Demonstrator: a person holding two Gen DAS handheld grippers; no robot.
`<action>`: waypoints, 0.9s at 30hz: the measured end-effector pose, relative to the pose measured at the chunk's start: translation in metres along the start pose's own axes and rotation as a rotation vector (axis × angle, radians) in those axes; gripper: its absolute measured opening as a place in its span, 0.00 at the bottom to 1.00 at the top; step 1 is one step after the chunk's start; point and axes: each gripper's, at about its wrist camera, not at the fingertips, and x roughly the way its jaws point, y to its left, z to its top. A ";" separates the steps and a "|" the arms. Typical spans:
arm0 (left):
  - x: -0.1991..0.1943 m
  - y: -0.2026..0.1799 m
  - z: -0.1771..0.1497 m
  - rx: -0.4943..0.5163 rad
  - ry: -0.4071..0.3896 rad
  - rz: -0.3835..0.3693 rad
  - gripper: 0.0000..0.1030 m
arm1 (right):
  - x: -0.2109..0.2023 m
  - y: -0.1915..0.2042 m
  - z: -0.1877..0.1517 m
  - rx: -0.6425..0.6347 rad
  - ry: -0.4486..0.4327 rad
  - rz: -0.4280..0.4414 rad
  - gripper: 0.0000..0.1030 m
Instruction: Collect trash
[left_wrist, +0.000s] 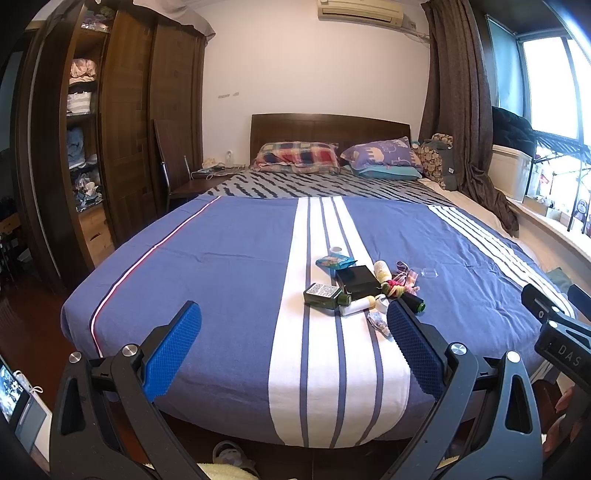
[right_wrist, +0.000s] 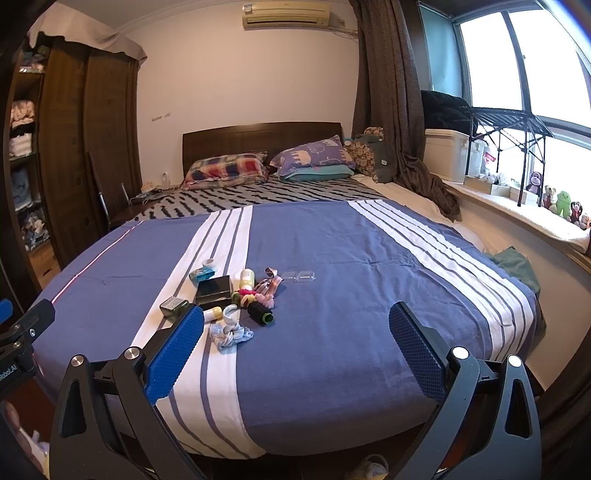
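Both claws, left claw (left_wrist: 293, 347) and right claw (right_wrist: 295, 349), hung released above the bed (right_wrist: 332, 350); the crumpled wrapper (right_wrist: 231, 334), probably light and soft, wanted pinching mid-bunch.

A lived-in home bedroom is showing here: a wide bed under a blue cover with white stripes (left_wrist: 229, 258) is filling the room, with a plaid pillow (left_wrist: 299, 157) and a purple elephant-print pillow (left_wrist: 382, 153) lying against a dark wooden headboard (left_wrist: 328, 127). A tall dark wood wardrobe with folded clothes on open shelves (left_wrist: 83, 122) is standing alongside, a white wall-mounted air conditioner (right_wrist: 286, 14) is hanging above, and small plush toys (right_wrist: 561, 203) are sitting on the windowsill beside brown curtains (right_wrist: 391, 92).
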 end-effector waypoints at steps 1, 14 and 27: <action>0.000 0.000 0.000 -0.001 0.001 0.000 0.92 | 0.000 -0.001 0.000 0.002 -0.001 -0.001 0.97; 0.008 0.006 0.001 -0.008 0.014 0.017 0.92 | 0.009 -0.002 -0.004 0.007 0.016 0.041 0.97; 0.048 0.019 -0.009 0.004 0.066 0.058 0.92 | 0.056 -0.009 -0.018 0.007 0.097 -0.020 0.97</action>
